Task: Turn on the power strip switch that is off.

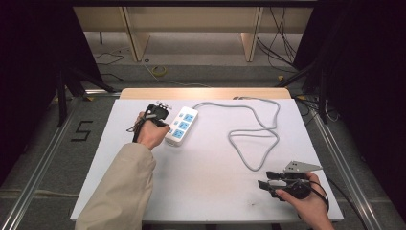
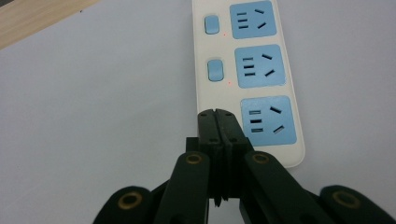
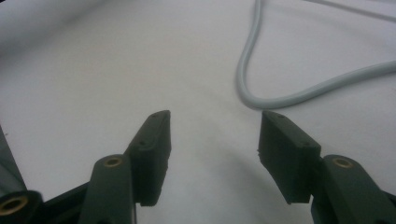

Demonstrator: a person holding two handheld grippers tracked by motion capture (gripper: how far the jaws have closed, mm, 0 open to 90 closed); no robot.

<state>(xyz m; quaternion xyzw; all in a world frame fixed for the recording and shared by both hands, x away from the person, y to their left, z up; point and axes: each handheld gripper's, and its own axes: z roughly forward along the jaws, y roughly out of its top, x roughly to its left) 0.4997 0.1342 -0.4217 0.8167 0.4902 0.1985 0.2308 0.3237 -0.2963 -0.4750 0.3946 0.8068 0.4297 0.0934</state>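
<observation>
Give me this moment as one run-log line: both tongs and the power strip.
left tongs: shut, tips at power strip near its third switch | right tongs: open, nothing between, near cable loop | strip flat on table

Lying under everything, a white counter (image 1: 201, 187), its pale wooden far edge (image 1: 206, 93) showing. Standing beyond it on the grey floor, wooden panels (image 1: 139, 38). Coiling there, a yellow cable (image 1: 159, 71). Trailing nearby, black cables (image 1: 280, 43). Marking the floor at left, a black numeral 5 (image 1: 82, 130).
</observation>
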